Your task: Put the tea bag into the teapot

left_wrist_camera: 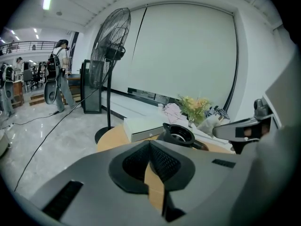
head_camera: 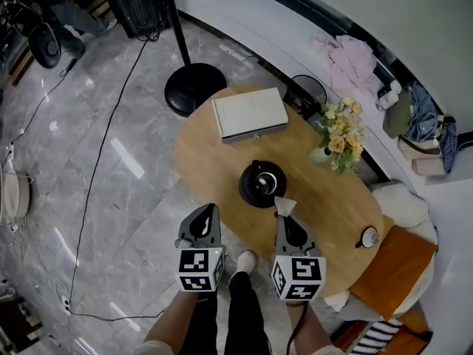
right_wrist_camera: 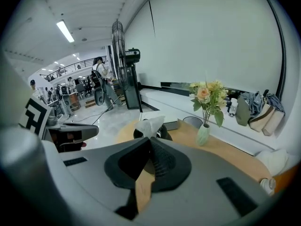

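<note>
A black teapot [head_camera: 261, 183] stands open-topped in the middle of the oval wooden table [head_camera: 207, 154]; it also shows in the left gripper view [left_wrist_camera: 178, 135] and, partly hidden, in the right gripper view [right_wrist_camera: 162, 132]. My right gripper [head_camera: 281, 214] is shut on a white tea bag [head_camera: 284, 205], which sticks up past its tips [right_wrist_camera: 149, 125], just short of the teapot on its near right side. My left gripper [head_camera: 208, 211] is shut and holds nothing, at the table's near edge, left of the teapot.
A white box [head_camera: 250, 114] lies at the table's far end. A vase of flowers [head_camera: 338, 135] stands at the right edge, a small round object [head_camera: 369, 236] near the right end. A standing fan's base [head_camera: 194, 87] sits on the floor beyond the table.
</note>
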### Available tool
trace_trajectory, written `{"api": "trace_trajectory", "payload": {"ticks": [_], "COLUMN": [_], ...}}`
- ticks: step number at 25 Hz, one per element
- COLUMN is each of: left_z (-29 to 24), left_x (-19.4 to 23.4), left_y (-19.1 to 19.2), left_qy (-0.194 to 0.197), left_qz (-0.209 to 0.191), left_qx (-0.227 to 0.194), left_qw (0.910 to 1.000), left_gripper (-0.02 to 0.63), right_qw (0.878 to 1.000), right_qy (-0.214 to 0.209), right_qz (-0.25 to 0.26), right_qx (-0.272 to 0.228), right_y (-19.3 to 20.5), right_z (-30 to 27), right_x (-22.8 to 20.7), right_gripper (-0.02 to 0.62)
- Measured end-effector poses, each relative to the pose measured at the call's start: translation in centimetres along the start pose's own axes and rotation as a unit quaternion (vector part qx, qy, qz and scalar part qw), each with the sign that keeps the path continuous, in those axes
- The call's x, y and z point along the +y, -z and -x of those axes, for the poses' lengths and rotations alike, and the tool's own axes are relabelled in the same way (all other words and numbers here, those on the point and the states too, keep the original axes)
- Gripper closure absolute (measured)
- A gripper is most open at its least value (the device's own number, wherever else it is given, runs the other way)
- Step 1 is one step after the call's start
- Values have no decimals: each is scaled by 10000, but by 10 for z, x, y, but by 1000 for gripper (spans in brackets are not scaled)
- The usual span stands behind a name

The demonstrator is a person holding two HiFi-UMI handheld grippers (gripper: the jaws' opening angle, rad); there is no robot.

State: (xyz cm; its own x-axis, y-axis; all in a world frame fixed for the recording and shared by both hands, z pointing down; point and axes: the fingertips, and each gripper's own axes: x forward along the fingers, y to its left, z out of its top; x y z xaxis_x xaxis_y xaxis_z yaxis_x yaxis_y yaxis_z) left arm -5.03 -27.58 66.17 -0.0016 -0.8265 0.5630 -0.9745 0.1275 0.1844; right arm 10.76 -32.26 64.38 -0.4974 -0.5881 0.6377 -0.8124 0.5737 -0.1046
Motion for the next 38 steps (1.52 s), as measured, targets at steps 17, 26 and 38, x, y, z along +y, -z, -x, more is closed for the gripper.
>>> {"api": "trace_trajectory", "payload": {"ticks": [17,26,38], "left_z": [-39,-42,-42], "left_x": [12,15,17], "left_y": [-19,-21,-18], "left_qy": [17,-6,-60], "left_qz": [-65,-31,33], "left_qx": [-56,-62,-40], "left_qw": [10000,10000,10000], "left_gripper": [591,591,591], "right_qw": [9999,9997,9998], "right_qy": [-116,-80,-86], "right_qz": [24,244,206], "right_qx": [-33,1,6], "right_y": [-20,-23,-21], "right_z": [-39,-44,-44], "right_x": [5,7,8], "right_gripper": [561,560,557]}}
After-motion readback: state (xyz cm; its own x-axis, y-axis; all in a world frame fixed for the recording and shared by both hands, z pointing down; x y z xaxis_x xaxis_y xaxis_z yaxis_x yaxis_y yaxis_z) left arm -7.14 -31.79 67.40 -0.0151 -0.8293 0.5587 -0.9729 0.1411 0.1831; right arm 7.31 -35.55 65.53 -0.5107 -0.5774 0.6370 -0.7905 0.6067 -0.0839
